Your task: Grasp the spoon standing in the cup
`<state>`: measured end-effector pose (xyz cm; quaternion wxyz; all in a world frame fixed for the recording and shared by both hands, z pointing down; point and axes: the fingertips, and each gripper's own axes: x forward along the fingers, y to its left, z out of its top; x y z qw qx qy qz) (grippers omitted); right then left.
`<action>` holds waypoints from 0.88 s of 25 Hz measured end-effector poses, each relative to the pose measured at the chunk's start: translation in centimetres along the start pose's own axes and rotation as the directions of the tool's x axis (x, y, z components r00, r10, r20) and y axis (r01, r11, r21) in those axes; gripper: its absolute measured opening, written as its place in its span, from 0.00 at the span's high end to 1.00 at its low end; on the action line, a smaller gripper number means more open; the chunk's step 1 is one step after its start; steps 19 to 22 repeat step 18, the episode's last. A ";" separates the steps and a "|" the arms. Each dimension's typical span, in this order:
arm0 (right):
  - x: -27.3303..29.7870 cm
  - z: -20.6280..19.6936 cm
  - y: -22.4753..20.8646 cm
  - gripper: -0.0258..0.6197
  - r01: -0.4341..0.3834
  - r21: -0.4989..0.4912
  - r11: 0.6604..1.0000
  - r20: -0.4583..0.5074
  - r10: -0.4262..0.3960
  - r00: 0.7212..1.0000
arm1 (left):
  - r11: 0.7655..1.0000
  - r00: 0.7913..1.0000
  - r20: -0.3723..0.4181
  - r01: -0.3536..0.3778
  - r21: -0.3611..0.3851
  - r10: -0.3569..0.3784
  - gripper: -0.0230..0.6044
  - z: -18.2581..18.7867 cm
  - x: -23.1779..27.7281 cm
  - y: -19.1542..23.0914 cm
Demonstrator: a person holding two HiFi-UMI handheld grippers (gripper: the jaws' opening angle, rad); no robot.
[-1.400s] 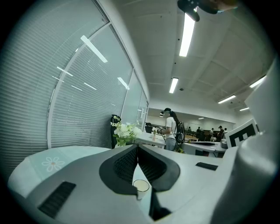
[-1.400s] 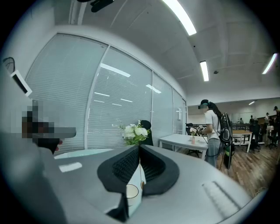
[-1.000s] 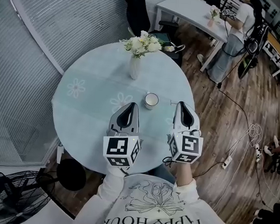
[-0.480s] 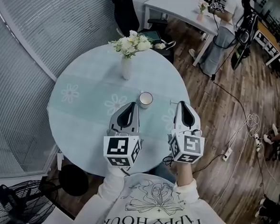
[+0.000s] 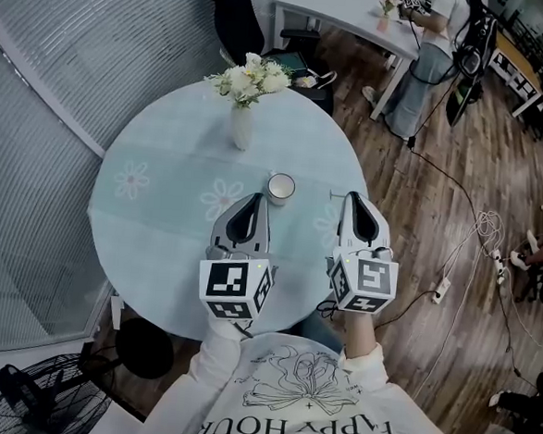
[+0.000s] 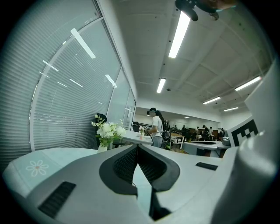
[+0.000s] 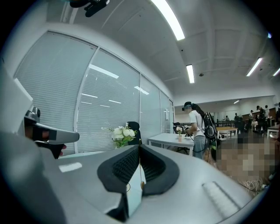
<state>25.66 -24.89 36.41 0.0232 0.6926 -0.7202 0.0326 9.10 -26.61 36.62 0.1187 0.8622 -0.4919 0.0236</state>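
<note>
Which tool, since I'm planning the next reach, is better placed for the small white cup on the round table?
Left, probably: the left tool ends just short of the small white cup, nearly aimed at it; the right tool sits farther off sideways. Both are shut.

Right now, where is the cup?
In the head view the cup sits on the round table, just ahead of the left gripper and slightly right of it, with the vase of flowers farther back.
</note>
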 end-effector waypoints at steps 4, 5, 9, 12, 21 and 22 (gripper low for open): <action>0.2 0.0 0.2 0.94 -0.005 -0.002 1.000 -0.005 0.005 1.000 | 1.000 1.000 -0.004 -0.002 -0.001 0.002 0.95 0.0 0.1 0.2; 0.3 -0.1 0.2 0.94 -0.007 -0.004 1.000 -0.007 0.007 1.000 | 1.000 1.000 -0.005 -0.003 -0.002 0.003 0.95 0.0 0.1 0.3; 0.5 -0.2 0.2 0.94 -0.011 -0.004 1.000 -0.013 0.011 1.000 | 1.000 1.000 -0.008 -0.008 -0.001 0.008 0.95 -0.1 0.3 0.4; 0.6 -0.2 0.2 0.94 -0.014 -0.003 1.000 -0.015 0.014 1.000 | 1.000 1.000 -0.008 -0.009 -0.002 0.009 0.95 -0.1 0.3 0.3; 0.6 -0.2 0.2 0.94 -0.015 0.001 1.000 -0.013 0.015 1.000 | 1.000 1.000 -0.007 -0.007 0.007 0.007 0.95 -0.2 0.3 0.2; 0.6 -0.2 0.2 0.94 -0.015 0.001 1.000 -0.013 0.015 1.000 | 1.000 1.000 -0.007 -0.007 0.007 0.007 0.95 -0.2 0.3 0.2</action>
